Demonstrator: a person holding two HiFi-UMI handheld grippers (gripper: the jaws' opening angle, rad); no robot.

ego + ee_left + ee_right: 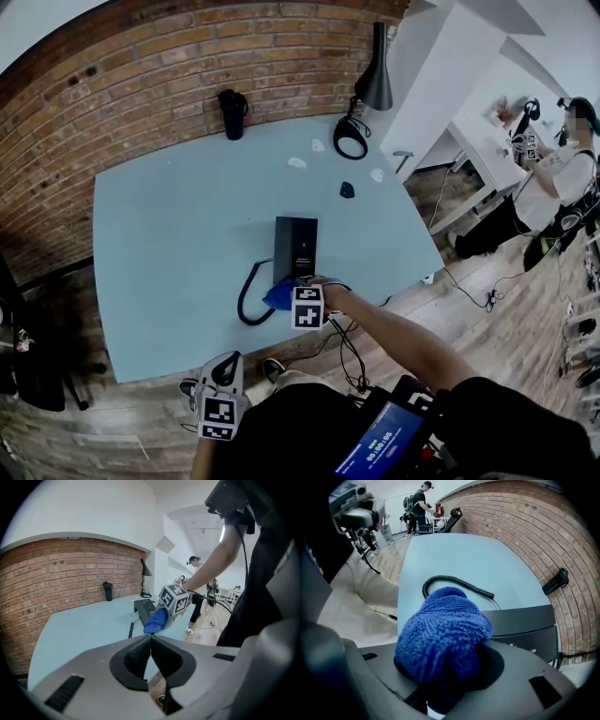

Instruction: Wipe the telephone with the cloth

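The right gripper (440,670) is clamped on a bunched blue cloth (443,630), which is pressed against the near end of the black telephone (296,246) — its coiled cord (247,292) loops just left. The left gripper (150,641), jaws together and empty, hangs off the pale blue table (159,234). Beyond the telephone are a black mug (232,112), a lamp (367,89) and a brick wall (141,66).

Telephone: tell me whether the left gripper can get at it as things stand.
Probably yes. The left gripper, shut and empty, hangs off the near edge of the table; only bare surface and the coiled cord separate it from the telephone.
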